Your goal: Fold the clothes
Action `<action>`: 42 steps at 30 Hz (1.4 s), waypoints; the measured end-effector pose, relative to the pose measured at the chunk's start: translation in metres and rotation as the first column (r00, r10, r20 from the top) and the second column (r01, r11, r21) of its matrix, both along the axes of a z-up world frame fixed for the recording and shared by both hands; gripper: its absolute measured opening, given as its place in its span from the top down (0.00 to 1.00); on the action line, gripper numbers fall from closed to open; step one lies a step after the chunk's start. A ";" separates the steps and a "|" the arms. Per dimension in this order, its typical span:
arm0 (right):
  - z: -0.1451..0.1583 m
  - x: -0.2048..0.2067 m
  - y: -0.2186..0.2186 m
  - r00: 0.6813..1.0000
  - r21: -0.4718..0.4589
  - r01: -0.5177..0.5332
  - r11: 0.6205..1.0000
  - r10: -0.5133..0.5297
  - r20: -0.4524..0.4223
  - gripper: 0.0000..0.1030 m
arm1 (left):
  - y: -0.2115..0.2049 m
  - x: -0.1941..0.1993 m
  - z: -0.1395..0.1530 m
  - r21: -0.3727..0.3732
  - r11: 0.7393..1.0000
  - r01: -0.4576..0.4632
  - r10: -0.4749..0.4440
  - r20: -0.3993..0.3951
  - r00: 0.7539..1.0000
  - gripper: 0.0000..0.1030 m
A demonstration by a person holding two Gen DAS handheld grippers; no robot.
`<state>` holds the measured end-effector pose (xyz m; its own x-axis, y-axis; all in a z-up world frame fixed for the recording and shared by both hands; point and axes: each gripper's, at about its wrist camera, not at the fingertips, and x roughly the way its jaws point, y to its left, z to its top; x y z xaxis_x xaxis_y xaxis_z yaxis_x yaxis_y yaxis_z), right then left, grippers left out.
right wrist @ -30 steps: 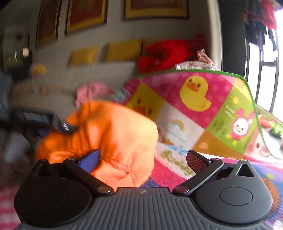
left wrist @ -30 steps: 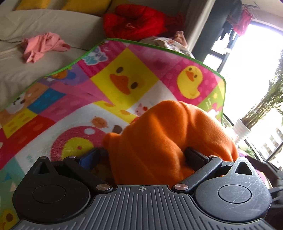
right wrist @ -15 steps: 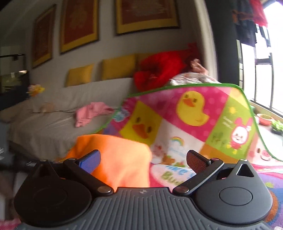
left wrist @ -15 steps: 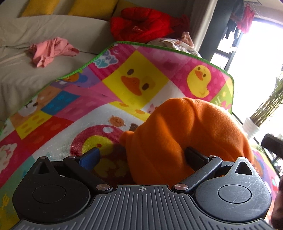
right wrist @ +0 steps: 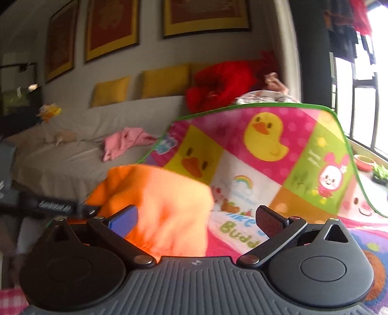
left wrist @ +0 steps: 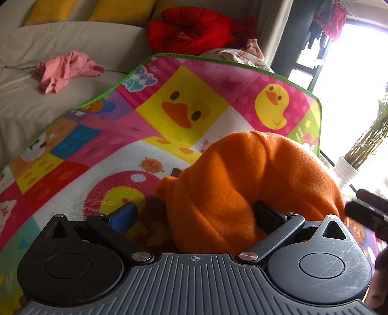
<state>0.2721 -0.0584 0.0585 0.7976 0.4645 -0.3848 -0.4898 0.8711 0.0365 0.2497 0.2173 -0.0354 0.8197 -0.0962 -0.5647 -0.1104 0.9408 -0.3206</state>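
Far left in your left wrist view there's the beige sofa (left wrist: 29, 106) with a crumpled pink garment (left wrist: 65, 70) lying on it, and yellow cushions (left wrist: 87, 9) along the back. Next over, the cartoon duck play mat (left wrist: 184, 97) runs up against the sofa, with a red plush pile (left wrist: 191, 31) behind its top edge.

Your left gripper (left wrist: 194, 213) has its fingers spread wide, not clamped on anything. The orange fleece (left wrist: 247, 184) is bunched in a lump on the mat and bulges into the gap; the right-hand finger is pressed into the cloth while the blue-padded one stands clear of it. At the far right edge a dark bit of your other tool pokes in beside the fleece.

The right wrist view is blurry. Same sofa (right wrist: 72, 160), pink garment (right wrist: 123, 140) and mat (right wrist: 266, 155), left to right. Your right gripper (right wrist: 196, 218) is also spread open. The fleece (right wrist: 165, 201) sits just beside its blue-padded left finger, spilling between the fingers, and the right finger is clear of it over the mat.
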 end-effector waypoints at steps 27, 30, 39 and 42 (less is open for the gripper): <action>-0.016 -0.021 0.018 0.996 -0.173 -0.004 0.985 0.021 0.092 0.00 | -0.011 -0.011 0.006 0.034 0.999 0.024 -0.024 0.000 1.000 0.00; -0.015 -0.021 0.019 0.992 -0.191 0.030 0.981 -0.007 0.123 0.00 | -0.014 -0.002 0.004 0.040 0.998 0.038 -0.038 0.003 0.999 0.00; -0.017 -0.011 0.014 0.999 -0.119 0.038 0.992 -0.035 0.034 0.00 | -0.015 -0.003 0.001 0.038 0.999 0.010 -0.010 0.006 1.000 0.00; -0.014 -0.012 0.011 0.999 -0.107 0.043 0.993 -0.043 0.000 0.00 | -0.017 -0.009 0.005 0.035 0.999 -0.022 0.022 0.008 1.000 0.00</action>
